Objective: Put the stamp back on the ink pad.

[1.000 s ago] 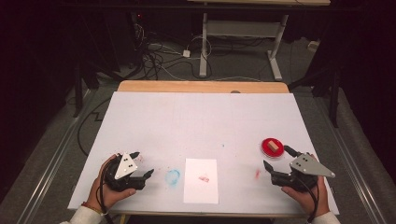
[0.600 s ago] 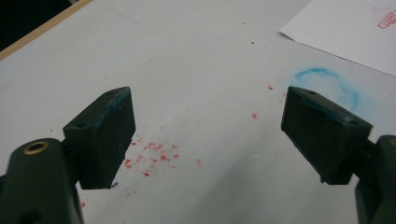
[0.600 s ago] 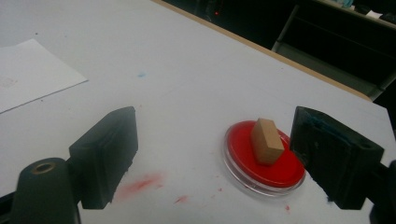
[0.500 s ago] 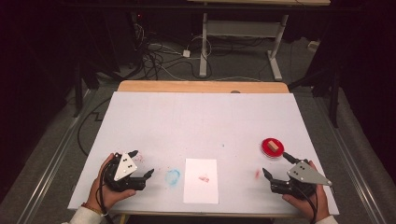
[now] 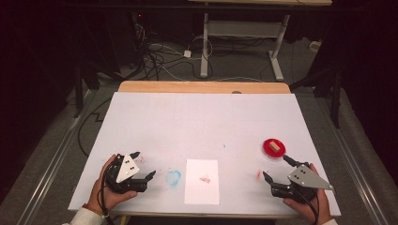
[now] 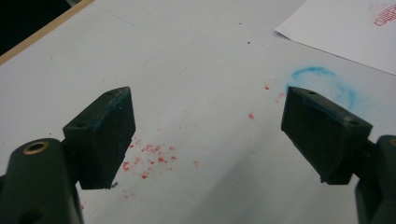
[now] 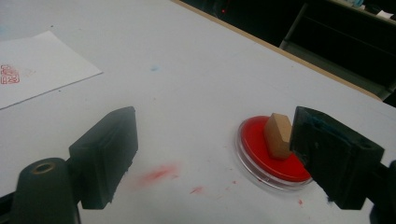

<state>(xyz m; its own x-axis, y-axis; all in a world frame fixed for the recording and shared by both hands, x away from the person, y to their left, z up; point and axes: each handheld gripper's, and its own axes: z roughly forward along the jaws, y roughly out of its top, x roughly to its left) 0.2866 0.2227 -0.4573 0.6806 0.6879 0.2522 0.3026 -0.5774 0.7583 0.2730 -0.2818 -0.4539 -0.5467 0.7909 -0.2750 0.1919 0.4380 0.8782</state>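
Backing toward 6 o'clock, right gripper (image 5: 278, 168) is leaving the wooden stamp (image 5: 275, 147) standing in the red ink pad (image 5: 268, 151); both jaws released. Left gripper (image 5: 142, 164) is idling, released. Judged: stamp returned.

Table (image 5: 202, 122) brightly lit from overhead, surroundings dark. Soft shadow beneath left gripper (image 6: 208, 135). Jaws near lens blurred; high view grainy, soft.

grippers: 2 | ink pad (image 5: 272, 148): 1 | wooden stamp (image 7: 277, 135): 1 | paper sheet (image 5: 202, 181): 1
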